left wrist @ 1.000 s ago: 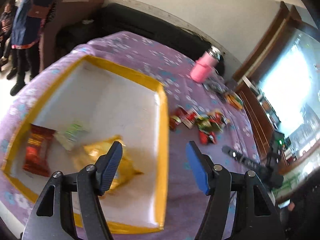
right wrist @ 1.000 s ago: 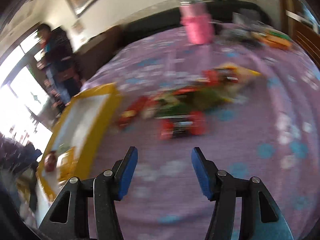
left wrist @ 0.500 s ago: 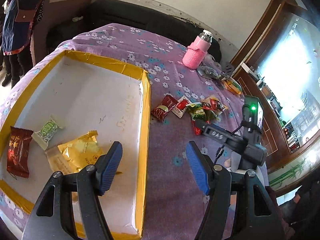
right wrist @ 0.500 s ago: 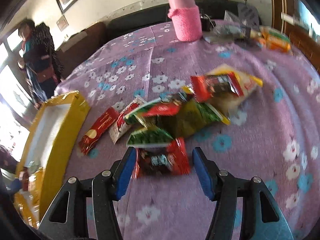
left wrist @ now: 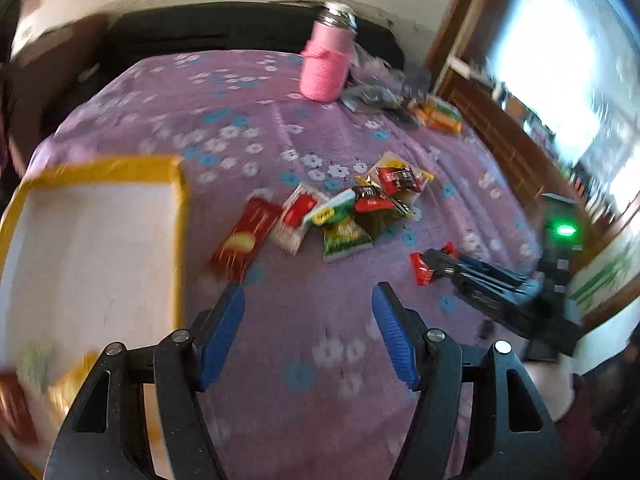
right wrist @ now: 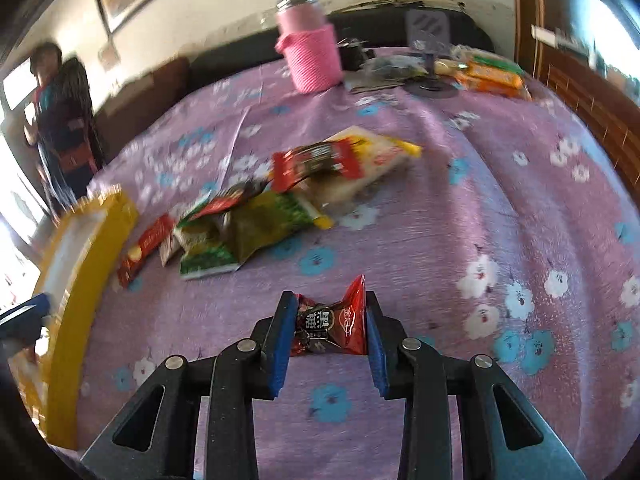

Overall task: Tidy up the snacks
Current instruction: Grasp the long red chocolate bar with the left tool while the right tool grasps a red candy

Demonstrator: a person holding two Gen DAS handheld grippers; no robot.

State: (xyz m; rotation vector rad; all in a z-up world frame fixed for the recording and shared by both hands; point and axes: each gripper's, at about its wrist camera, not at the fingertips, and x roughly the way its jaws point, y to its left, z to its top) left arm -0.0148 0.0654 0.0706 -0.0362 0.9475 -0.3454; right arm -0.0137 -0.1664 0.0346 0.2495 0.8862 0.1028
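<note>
Everything sat on a purple flowered cloth, with the pink bottle as the obvious landmark at the far end. Just beside the bottle lay some dark clutter and an orange-and-green pack. Nearer the camera than the bottle, around the middle of the cloth, was the loose pile of snacks — green, red and white wrappers overlapping each other. Further from the bottle again, off to the left, stood the white tray with the yellow rim, and a person stood by the wall past the tray. Nothing lay between the pile and the tray.

Compared with half a second before, the right gripper had come in on the small red candy wrapper that sat between its fingers back then; its jaws were closing, and both blue pads pressed on the wrapper, which was pinched into a bow shape with dark print in the middle. It was on the near side of the pile from the bottle, low over the cloth.

The left gripper had swung away from the tray toward the pile — jaws apart, nothing in them.
</note>
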